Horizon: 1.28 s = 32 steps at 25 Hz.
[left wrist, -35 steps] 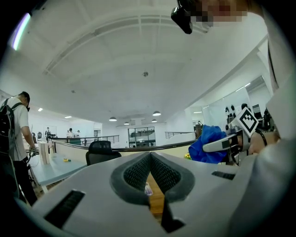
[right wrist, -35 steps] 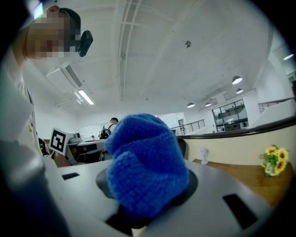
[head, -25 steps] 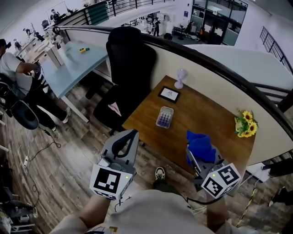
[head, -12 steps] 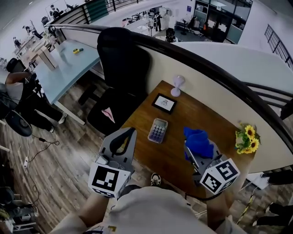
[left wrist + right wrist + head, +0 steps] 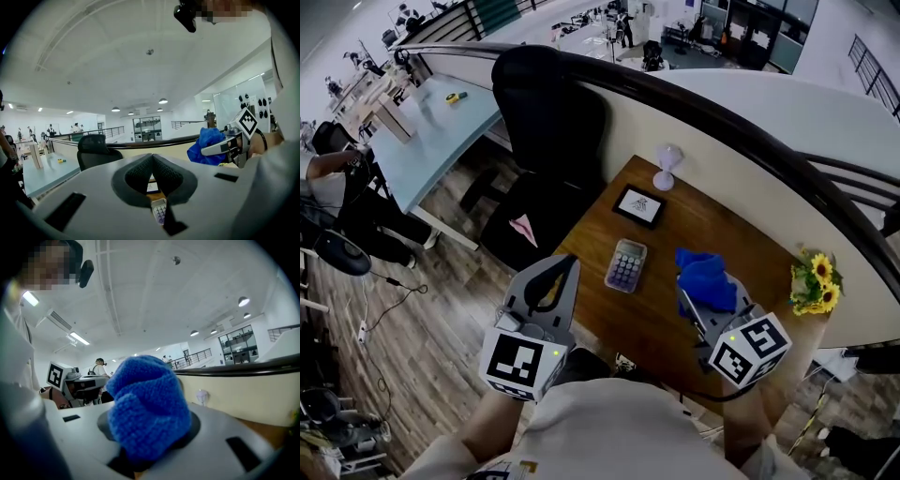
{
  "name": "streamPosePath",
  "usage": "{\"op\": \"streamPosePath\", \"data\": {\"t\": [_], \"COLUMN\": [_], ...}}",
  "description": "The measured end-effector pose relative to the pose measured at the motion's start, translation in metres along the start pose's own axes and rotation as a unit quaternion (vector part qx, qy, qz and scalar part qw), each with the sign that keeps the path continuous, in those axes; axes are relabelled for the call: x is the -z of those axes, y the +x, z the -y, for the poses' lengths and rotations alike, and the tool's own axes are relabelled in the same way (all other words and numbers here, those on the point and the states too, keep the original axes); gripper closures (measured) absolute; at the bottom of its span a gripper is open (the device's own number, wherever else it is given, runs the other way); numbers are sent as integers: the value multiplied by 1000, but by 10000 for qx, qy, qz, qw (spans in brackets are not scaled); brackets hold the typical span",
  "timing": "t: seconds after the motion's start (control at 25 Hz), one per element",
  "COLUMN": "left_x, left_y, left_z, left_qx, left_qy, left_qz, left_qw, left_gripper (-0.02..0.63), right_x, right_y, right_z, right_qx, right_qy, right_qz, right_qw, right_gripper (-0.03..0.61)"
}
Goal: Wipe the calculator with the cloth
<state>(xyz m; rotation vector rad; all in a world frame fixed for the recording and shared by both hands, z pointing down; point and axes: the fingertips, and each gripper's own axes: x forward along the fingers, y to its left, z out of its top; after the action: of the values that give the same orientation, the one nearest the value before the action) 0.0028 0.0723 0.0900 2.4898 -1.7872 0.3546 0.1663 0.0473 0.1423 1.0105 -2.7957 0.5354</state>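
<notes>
At 9 o'clock in the head view, a long pale-blue worktable (image 5: 441,131) stands on the plank floor, with a seated person (image 5: 328,178) at its left end. A black high-backed office chair (image 5: 546,141) stands at 10 o'clock of the brown wooden desk (image 5: 722,225).

The left gripper (image 5: 570,265), a grey two-jaw tool with a square-marker cube, is held in the air beside the desk's left edge. Its own view shows the ribbed pads pressed together at the tip with nothing between them.

The small grey calculator with pale lilac keys (image 5: 626,264) lies flat near the middle of the desk, at about 2 o'clock of the left gripper's tip and apart from it. In the left gripper view it shows just below the closed jaws (image 5: 158,211). At 12 o'clock of the calculator a black-framed picture (image 5: 639,205) lies on the wood, and at 1 o'clock of that stands a small white globe-topped lamp (image 5: 667,164).

The right gripper (image 5: 694,302), at 3 o'clock of the calculator, is clamped on a bunched blue knitted cloth (image 5: 705,279). The cloth is raised and does not touch the calculator. In the right gripper view the cloth (image 5: 147,408) bulges up from between the jaws.

A bunch of yellow sunflowers (image 5: 814,281) sits at the desk's right edge, at 3 o'clock of the cloth.
</notes>
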Motion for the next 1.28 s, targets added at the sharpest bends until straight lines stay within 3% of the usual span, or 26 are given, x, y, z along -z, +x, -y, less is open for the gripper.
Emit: {"op": "streamPosePath", "data": {"t": [0.24,0.44,0.96,1.28], "left_x": [-1,3,10,32], "left_y": [10,23,42,59], "left_z": [-5,-23,-71,-77], "left_qx": [277,654,1782,1961], "left_qy": [30,53,158,219], "left_qz": [13,49,142,-7], "left_qw": [9996,9978,9838,9803], "left_gripper": [609,609,609,609], "right_x": [2,5,9,31], "right_y": [8,22,61,73], "right_z": [2,5,-25,-19], "right_qx": [207,624,1621,1773], "right_qy": [124,171,421,584], "right_qz": [19,11,111,-167], "right_qw": [9997,9979,9858,9823], "right_gripper": [446,446,445,445]}}
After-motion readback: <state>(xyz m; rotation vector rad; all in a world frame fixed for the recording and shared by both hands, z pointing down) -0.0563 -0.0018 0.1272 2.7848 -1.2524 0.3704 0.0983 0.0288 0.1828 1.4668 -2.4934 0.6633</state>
